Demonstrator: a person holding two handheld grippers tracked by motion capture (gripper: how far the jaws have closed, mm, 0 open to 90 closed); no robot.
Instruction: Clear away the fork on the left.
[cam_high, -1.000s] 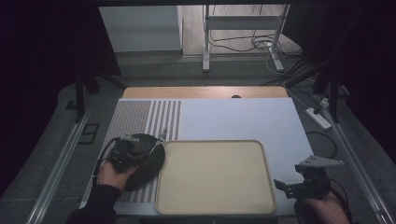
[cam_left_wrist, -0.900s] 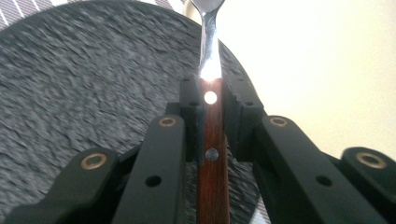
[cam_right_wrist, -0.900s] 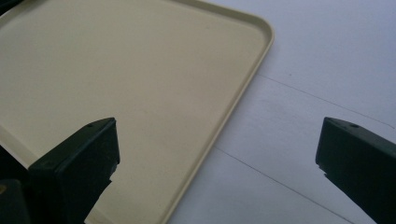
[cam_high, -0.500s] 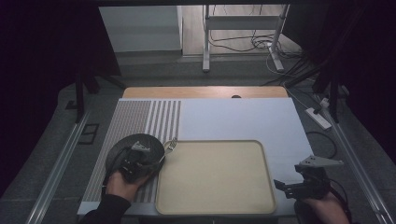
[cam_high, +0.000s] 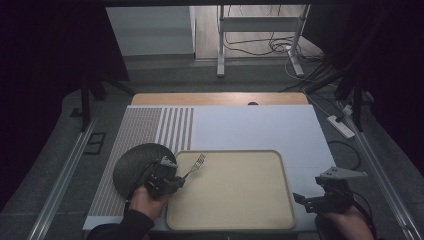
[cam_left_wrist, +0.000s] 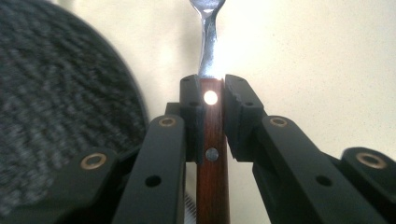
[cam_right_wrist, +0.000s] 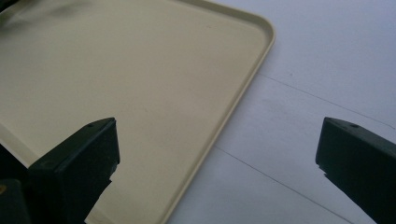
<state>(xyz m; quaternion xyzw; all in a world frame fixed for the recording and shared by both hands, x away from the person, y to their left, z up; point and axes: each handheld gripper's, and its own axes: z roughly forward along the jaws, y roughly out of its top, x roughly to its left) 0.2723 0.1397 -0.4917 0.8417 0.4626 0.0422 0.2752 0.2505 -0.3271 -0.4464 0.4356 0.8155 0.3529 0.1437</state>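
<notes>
A fork (cam_high: 194, 166) with a wooden handle (cam_left_wrist: 212, 154) and a metal head is clamped in my left gripper (cam_high: 172, 180), shut on the handle (cam_left_wrist: 212, 88). Its tines reach over the near-left corner of the beige tray (cam_high: 240, 200). A dark round plate (cam_high: 135, 162) lies just left of the tray, beside the left gripper, and shows as a dark textured disc (cam_left_wrist: 56, 107) in the left gripper view. My right gripper (cam_high: 305, 199) hovers at the tray's right edge near the table front, its jaws wide apart (cam_right_wrist: 217, 158) with nothing between them.
The tray rim (cam_right_wrist: 233, 107) runs between the right jaws over the white mat (cam_high: 260, 127). A striped and dotted mat section (cam_high: 160, 125) lies at the left. A wooden table edge (cam_high: 215, 98) is at the back; cables and a stand lie on the floor beyond.
My left gripper has carried the fork rightward, from over the dark plate to over the tray's left corner. The right gripper has stayed in place.
</notes>
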